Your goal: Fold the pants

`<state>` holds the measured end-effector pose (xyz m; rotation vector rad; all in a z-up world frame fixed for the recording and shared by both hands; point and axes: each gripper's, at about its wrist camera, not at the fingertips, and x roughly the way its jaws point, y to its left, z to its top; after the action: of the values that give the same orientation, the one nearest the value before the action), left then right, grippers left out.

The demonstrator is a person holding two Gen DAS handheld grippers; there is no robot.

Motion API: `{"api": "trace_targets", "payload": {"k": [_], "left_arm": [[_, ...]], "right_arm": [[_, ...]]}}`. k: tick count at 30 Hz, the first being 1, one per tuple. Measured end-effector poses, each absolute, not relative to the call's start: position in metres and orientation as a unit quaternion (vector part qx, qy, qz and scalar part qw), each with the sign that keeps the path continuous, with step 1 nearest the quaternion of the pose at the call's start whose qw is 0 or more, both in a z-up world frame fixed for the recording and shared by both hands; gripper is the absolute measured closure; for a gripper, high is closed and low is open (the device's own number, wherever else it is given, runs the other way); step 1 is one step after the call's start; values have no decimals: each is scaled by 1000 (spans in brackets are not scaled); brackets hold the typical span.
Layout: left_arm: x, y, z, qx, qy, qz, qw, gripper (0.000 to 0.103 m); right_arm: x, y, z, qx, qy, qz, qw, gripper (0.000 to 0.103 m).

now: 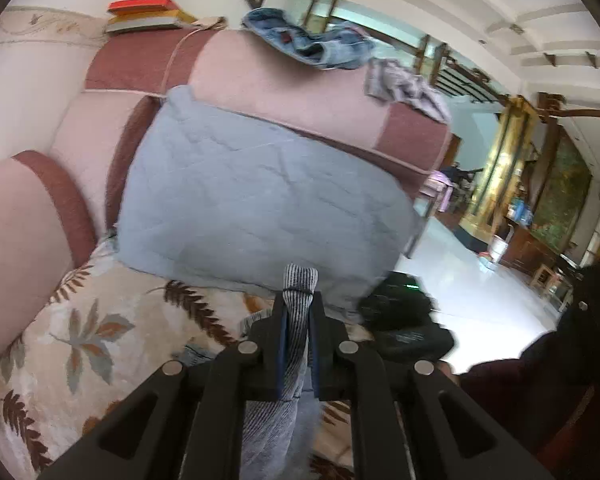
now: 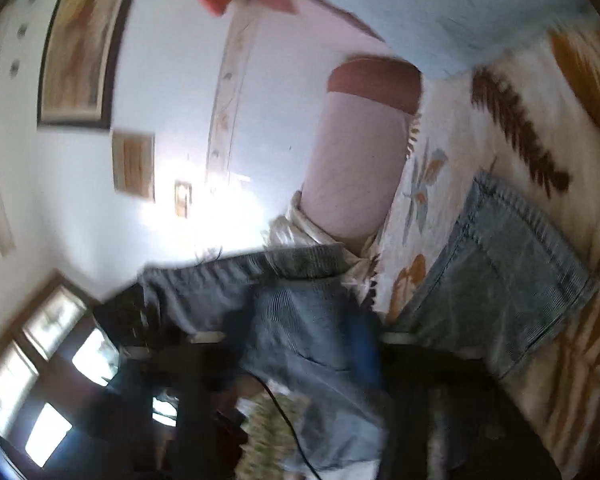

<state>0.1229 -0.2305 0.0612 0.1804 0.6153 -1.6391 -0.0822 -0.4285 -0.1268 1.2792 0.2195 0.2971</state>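
Two grippers on pants | left gripper [image 1: 298,320] clamped on bunched fabric of pants [image 1: 278,412], above floral sofa cover [image 1: 100,340] | right gripper [image 2: 300,344] blurred, grip unclear, denim draped across | grey cushion [image 1: 252,200] far

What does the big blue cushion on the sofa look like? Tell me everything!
The blue cushion is a big, soft, pale grey-blue rectangle with stitched quilting lines crossing it and some wrinkles. It looks like padded cotton cloth. It stands tilted, leaning back against the pink sofa backrest, with its bottom edge on the leaf-patterned seat cover. The armrest sits beside it on one side. In the right wrist view only a blurry corner shows. Neither tool touches it.
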Motion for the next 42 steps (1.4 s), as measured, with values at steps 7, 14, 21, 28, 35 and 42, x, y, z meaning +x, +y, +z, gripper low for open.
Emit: {"api": "trace_targets", "payload": {"k": [7, 14, 21, 28, 35, 42], "left_arm": [[156, -292, 2, 114, 337, -654, 668, 92], [158, -366, -95, 215, 413, -578, 670, 89], [167, -364, -117, 234, 412, -521, 710, 80], [170, -369, -120, 240, 408, -501, 725, 35], [157, -382, -145, 291, 412, -506, 699, 35], [165, -385, -147, 240, 441, -544, 673, 62]], "right_arm": [[-106, -438, -134, 588, 122, 78, 796, 91], [-104, -447, -177, 634, 203, 3, 746, 91], [-111, -457, -210, 678, 261, -38, 686, 61], [-127, -462, -222, 695, 275, -59, 661, 60], [-124, -461, -223, 689, 287, -63, 663, 60], [-123, -462, -226, 697, 277, -52, 659, 61]]}}
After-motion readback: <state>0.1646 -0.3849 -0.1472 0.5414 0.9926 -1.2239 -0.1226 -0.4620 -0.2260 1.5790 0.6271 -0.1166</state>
